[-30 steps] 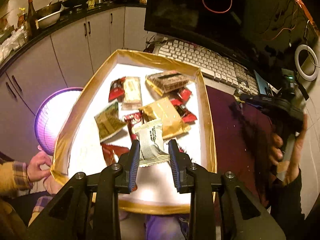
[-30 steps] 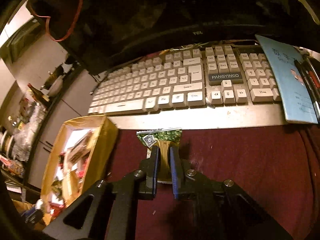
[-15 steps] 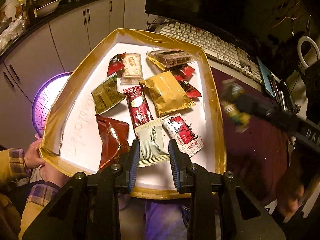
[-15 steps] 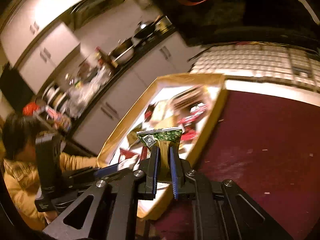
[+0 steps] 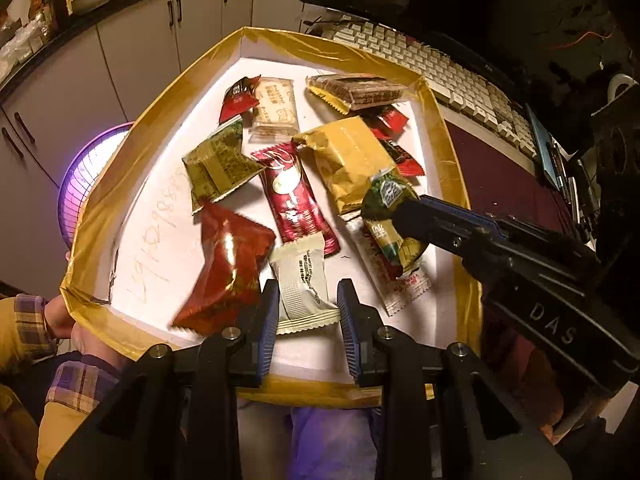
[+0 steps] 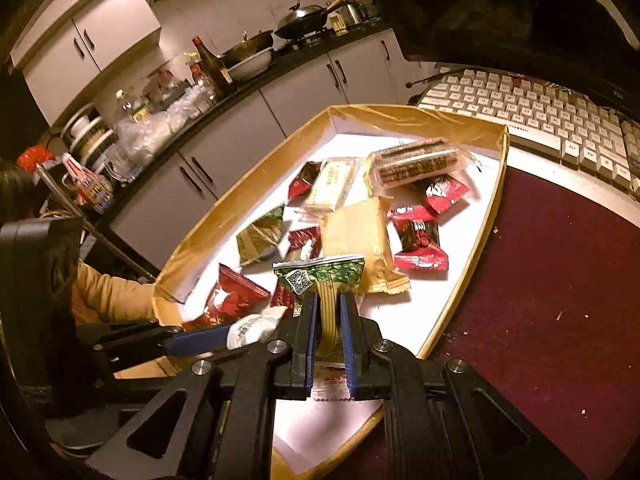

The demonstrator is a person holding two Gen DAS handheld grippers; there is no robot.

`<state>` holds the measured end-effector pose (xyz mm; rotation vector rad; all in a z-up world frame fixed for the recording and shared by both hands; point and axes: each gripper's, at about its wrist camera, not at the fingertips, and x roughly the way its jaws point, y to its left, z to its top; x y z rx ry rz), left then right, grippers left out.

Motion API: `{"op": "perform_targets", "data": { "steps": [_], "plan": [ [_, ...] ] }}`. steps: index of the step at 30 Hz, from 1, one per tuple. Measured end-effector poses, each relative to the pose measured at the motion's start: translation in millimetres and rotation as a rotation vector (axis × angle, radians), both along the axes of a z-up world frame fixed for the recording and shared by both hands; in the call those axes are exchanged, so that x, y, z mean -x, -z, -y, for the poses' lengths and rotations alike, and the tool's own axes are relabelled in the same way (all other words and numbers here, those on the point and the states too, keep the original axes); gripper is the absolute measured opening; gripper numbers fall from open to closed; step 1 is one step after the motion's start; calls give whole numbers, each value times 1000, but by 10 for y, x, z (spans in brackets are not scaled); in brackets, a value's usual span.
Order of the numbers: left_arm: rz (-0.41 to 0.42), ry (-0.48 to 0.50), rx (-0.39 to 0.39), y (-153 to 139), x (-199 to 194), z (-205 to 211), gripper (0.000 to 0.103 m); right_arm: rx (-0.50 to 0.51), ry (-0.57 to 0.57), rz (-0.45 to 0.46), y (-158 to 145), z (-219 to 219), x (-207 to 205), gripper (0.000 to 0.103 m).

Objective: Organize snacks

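Right gripper (image 6: 328, 312) fingers pinch the green packet (image 6: 320, 274); left gripper (image 5: 307, 304) fingers clasp the cream packet (image 5: 302, 276).

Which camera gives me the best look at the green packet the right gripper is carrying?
The left wrist view: it shows the green packet nearly whole from the side, pinched in the right gripper over the box. In the right wrist view the packet shows mainly its top edge and QR code; the fingers hide its lower part.

Both grippers pointed steeply down.
Left gripper (image 5: 307, 309) apparently pinched something; right gripper (image 6: 329, 325) was clamped tight.
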<state>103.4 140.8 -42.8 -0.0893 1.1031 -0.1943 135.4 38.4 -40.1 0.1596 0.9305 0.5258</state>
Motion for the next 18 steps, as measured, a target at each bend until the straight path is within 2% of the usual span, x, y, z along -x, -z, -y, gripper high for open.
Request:
{"op": "perform_targets", "data": {
  "steps": [4,5,6,9,11,13,15,18],
  "plan": [
    [10,16,0,-12,28,32,28,-21,2,-14,64,54,11,18],
    [9,22,-3,-17,34,50,33,-37,2,-17,60,76,12,26],
    [16,26,-13,-31,44,71,39,-60,5,-25,61,110,15,42],
    [65,16,-40,-126,98,107,46,-123,15,-15,0,223,85,53],
    [103,-6,-44,-223,157,114,50,-126,35,4,-67,287,152,58],
    [146,-30,-79,-321,230,140,54,-131,48,30,-139,364,239,59],
    [183,-38,-118,-392,290,182,65,-140,52,41,-195,430,312,62],
    [226,-37,-149,-460,351,239,69,-149,66,54,-256,510,404,66]
  ]
}}
